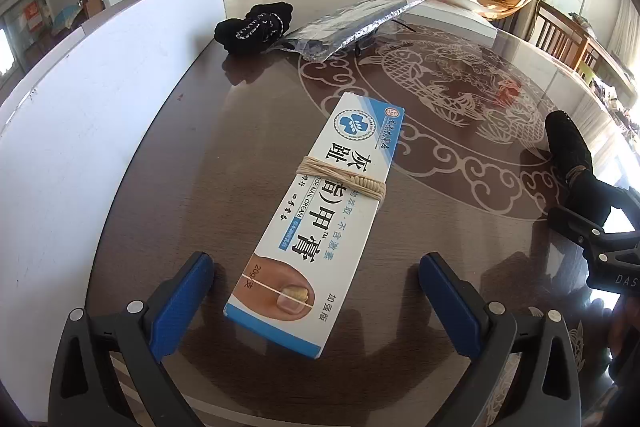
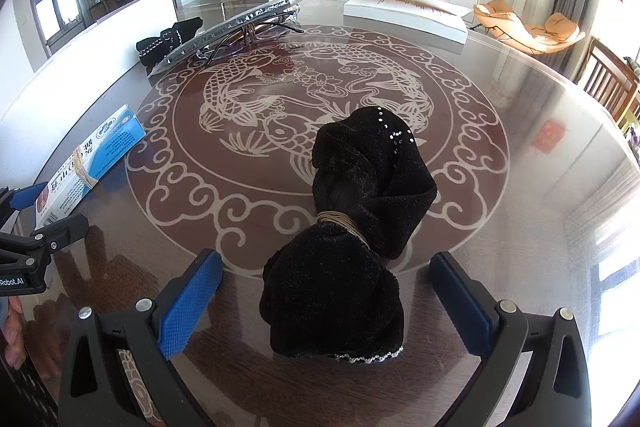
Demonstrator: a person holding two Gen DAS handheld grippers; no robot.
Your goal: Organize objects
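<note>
A white and blue toe nail cream box (image 1: 340, 195), bound with rubber bands, lies flat on the dark glass-topped table (image 1: 208, 147). My left gripper (image 1: 316, 263) stands open, its blue pads either side of the box's near end and clear of it. In the right wrist view a black velvet cloth bundle (image 2: 352, 227), tied at the middle with a rubber band, rests on the table. My right gripper (image 2: 326, 261) is open around its near half without touching. The box (image 2: 100, 155) also shows at the left there.
A second black cloth bundle (image 1: 252, 27) and a silver foil bag (image 1: 344, 23) lie at the far side. A white board (image 1: 100, 87) stands along the left edge. A flat white box (image 1: 452, 15) sits at the back right. Wooden chairs (image 2: 612, 83) stand at the right.
</note>
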